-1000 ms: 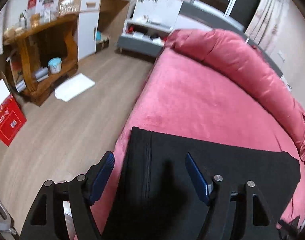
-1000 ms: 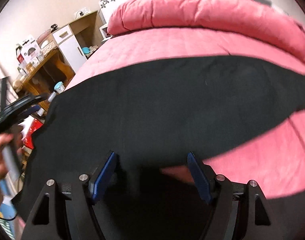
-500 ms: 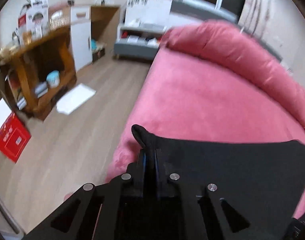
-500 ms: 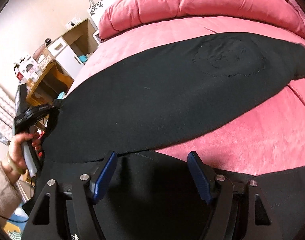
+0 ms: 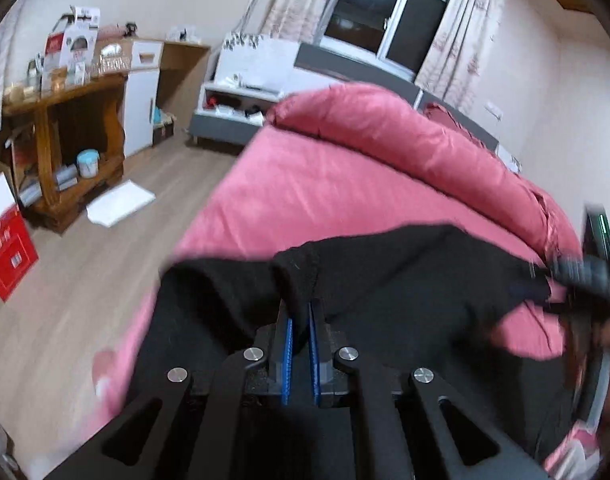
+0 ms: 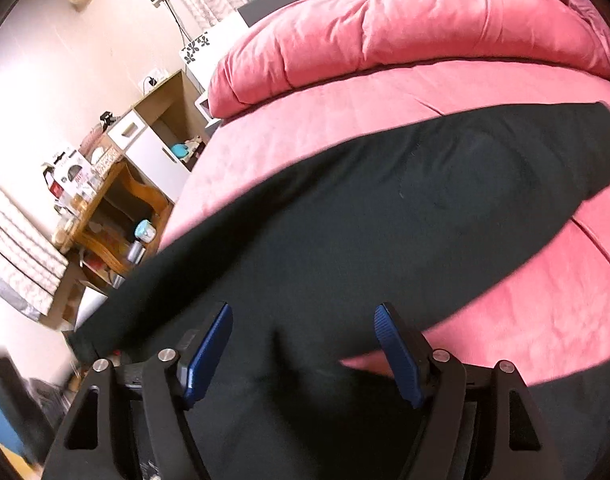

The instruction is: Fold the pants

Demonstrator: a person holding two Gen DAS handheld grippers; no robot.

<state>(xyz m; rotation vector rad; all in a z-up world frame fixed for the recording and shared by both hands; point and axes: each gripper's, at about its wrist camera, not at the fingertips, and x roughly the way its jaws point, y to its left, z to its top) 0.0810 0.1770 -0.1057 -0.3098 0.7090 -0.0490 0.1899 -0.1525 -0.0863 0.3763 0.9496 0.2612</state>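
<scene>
Black pants (image 6: 385, 208) lie spread across the pink bed (image 6: 385, 92). My left gripper (image 5: 299, 316) is shut on a corner of the pants (image 5: 297, 272) and holds it raised above the bed, so the cloth drapes below. My right gripper (image 6: 305, 344) is open, its blue pads (image 6: 397, 352) hovering over the near part of the pants, with nothing between them. In the left wrist view the right gripper (image 5: 585, 276) shows blurred at the right edge, by the far end of the lifted cloth.
A rolled pink duvet (image 6: 405, 28) lies along the head of the bed. To the left are wooden floor (image 5: 65, 300), a wooden shelf (image 5: 61, 148), a white cabinet (image 5: 143, 108), a red box (image 5: 7, 252) and white paper (image 5: 119, 204).
My left gripper closed on the pants' corner and lifted it up and over the bed. My right gripper stayed open and shifted over the cloth.
</scene>
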